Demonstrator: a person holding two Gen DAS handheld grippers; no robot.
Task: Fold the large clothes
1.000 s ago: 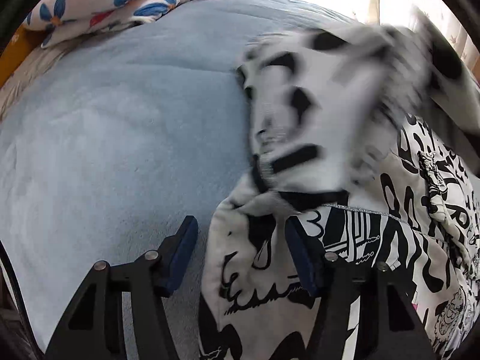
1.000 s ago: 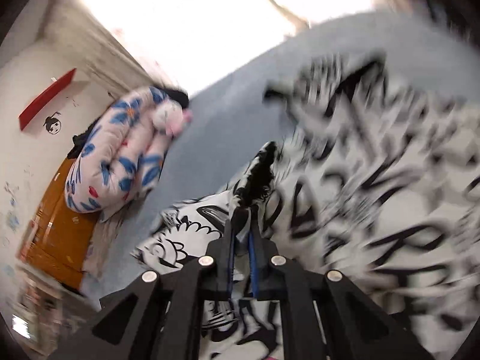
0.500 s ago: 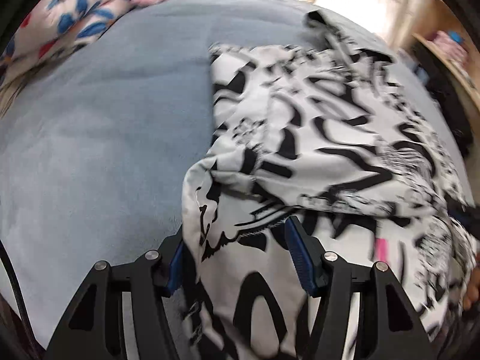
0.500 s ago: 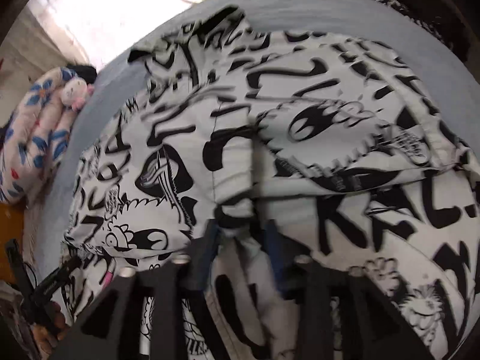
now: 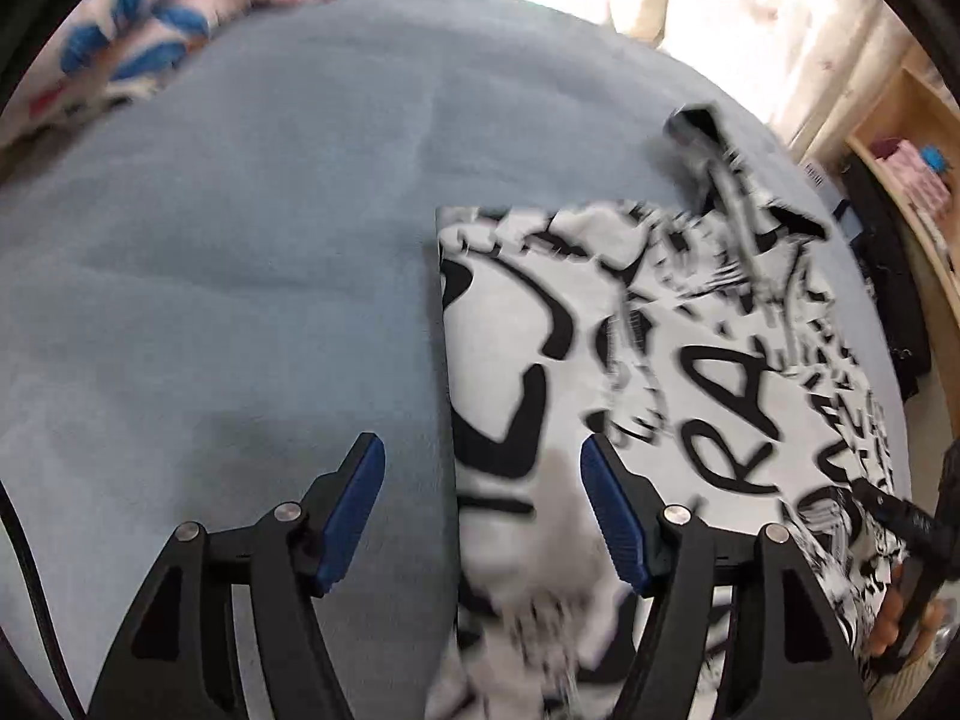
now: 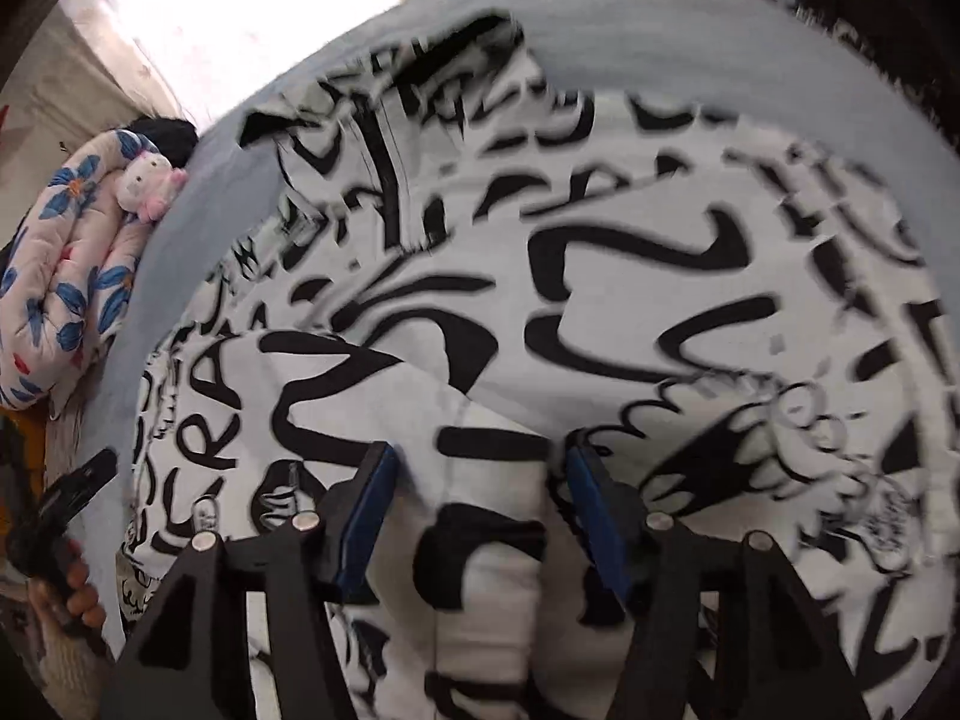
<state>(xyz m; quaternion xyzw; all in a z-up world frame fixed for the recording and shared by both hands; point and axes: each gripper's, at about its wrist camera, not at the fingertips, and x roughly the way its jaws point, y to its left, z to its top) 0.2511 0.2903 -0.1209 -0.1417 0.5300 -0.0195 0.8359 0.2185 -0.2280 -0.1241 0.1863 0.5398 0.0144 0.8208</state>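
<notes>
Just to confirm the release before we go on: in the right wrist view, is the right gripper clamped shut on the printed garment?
No, the right gripper stands open, its blue pads apart over the black-and-white garment.

I'm looking at a grey-blue bedspread [image 5: 252, 252], a floral quilt [image 6: 60, 276] folded beside a plush toy [image 6: 147, 183], daylight glaring behind, wooden shelving [image 5: 912, 138] standing opposite.

A: Describe the left gripper [image 5: 483, 504].
B: Black angular finger frames, blue pads [image 5: 354, 513] on the inner faces, silver screw heads [image 5: 287, 511] at the joints, a black cable [image 5: 24, 564] on its left.
A: And the right gripper [image 6: 477, 507]?
B: Identical: black frames, blue pads, silver screws.
</notes>
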